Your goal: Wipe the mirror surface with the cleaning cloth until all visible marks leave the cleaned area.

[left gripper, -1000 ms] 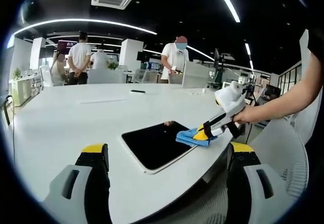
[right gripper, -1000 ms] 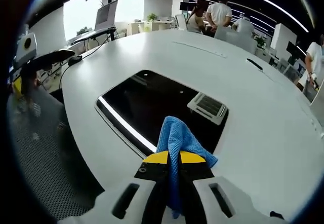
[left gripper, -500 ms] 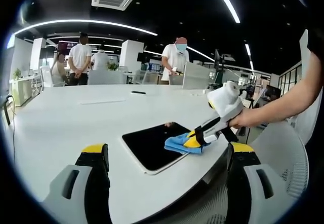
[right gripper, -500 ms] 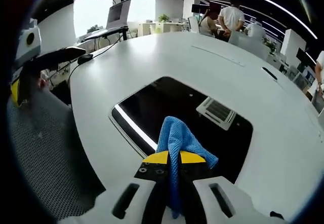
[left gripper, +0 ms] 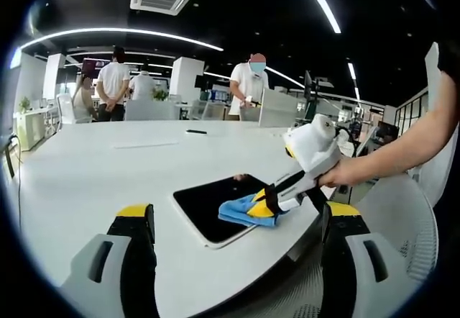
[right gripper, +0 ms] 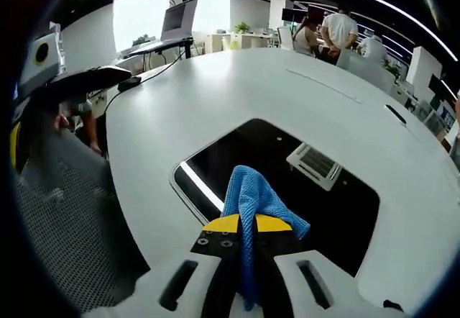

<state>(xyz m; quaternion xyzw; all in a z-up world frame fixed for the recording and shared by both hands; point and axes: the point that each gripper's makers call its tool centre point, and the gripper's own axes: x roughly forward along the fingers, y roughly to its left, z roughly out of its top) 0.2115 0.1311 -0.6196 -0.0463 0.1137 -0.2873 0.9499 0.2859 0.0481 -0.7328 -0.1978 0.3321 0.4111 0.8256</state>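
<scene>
Right gripper (left gripper: 264,204) has dragged the cleaning cloth (left gripper: 243,211) back across the mirror (left gripper: 208,204).
Its jaws pinch the cloth; left gripper (left gripper: 237,250) hangs wide, mirror ahead.

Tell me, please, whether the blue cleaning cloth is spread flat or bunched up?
Bunched up: the blue microfibre cleaning cloth is pinched between the right claw jaws, folds crumpled against the dark rectangular mirror.

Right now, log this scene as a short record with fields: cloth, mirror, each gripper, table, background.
cloth: blue cleaning cloth, pinched in the right gripper, lying on the mirror's near edge
mirror: dark mirror flat on the table, reflecting a ceiling vent and light strip
right gripper: shut on the cloth, held by a hand
left gripper: left gripper open, holding nothing, above the table's edge
table: white table
background: people standing beyond the table
</scene>
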